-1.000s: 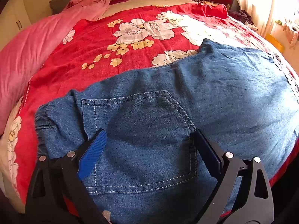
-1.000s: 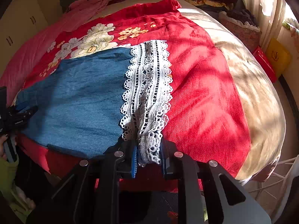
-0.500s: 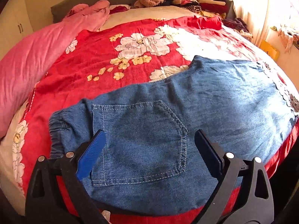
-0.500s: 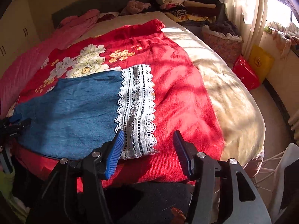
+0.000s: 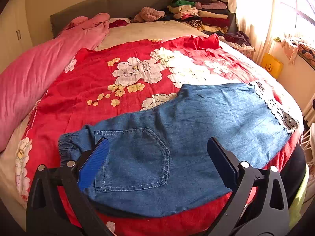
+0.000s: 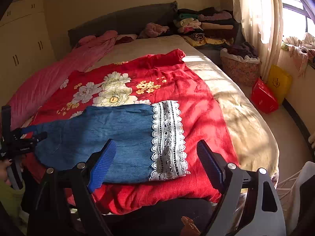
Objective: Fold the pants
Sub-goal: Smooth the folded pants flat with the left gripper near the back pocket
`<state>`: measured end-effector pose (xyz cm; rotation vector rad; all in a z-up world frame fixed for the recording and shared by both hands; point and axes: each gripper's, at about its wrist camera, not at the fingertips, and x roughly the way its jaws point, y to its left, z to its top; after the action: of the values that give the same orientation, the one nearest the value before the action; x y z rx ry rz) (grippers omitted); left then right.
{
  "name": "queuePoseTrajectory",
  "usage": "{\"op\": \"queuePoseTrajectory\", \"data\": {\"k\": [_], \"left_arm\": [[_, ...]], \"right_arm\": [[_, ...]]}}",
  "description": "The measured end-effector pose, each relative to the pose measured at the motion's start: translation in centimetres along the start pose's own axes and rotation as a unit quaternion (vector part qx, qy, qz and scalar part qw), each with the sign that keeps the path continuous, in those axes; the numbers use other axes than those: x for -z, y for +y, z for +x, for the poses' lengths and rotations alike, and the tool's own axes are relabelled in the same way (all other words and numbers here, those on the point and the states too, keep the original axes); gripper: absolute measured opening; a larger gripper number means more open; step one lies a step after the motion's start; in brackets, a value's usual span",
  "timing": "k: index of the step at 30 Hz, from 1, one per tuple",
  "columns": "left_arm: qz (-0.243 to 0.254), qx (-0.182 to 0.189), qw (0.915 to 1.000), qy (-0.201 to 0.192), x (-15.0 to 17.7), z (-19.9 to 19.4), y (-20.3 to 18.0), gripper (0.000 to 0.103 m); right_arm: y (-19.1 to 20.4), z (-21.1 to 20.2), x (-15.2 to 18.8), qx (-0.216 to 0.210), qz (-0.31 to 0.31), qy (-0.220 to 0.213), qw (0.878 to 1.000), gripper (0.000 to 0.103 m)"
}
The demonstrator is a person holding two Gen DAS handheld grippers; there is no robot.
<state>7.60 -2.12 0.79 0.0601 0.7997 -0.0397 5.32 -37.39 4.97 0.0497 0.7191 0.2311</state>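
Blue denim pants (image 5: 177, 137) lie flat on a red floral bedspread (image 5: 98, 82), waistband to the left, back pocket (image 5: 133, 157) up, white lace hem (image 5: 275, 106) to the right. My left gripper (image 5: 157, 163) is open and empty, above the pocket end. In the right wrist view the pants (image 6: 108, 133) and lace hem (image 6: 167, 137) lie near the bed's front edge. My right gripper (image 6: 155, 163) is open and empty, held back above the hem. The left gripper (image 6: 21, 143) shows at the far left.
A pink duvet (image 5: 39, 68) lies along the bed's left side. Folded clothes (image 6: 206, 27) are stacked by the headboard. A laundry basket (image 6: 240, 66), a red box (image 6: 263, 96) and a yellow bag (image 6: 279, 82) stand on the floor at the right.
My right gripper let go of the lace hem, opened and pulled back and up. My left gripper stayed open and drew back from the pants, which now lie flat.
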Motion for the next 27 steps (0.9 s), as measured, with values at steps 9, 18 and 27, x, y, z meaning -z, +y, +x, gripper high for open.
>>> {"op": "queuePoseTrajectory", "data": {"k": [9, 18, 27], "left_arm": [[0.013, 0.016, 0.9997, -0.011, -0.7, -0.9, -1.8, 0.093], [0.029, 0.032, 0.9990, -0.004, -1.2, 0.5, -3.8, 0.093], [0.050, 0.037, 0.9979, 0.016, -1.1, 3.3, -5.8, 0.093]], "right_arm": [[1.9, -0.2, 0.4, -0.027, -0.005, -0.010, 1.000, 0.083], [3.9, 2.3, 0.9, -0.045, -0.015, 0.011, 0.999, 0.083], [4.9, 5.9, 2.1, -0.057, -0.021, 0.047, 0.997, 0.083]]}}
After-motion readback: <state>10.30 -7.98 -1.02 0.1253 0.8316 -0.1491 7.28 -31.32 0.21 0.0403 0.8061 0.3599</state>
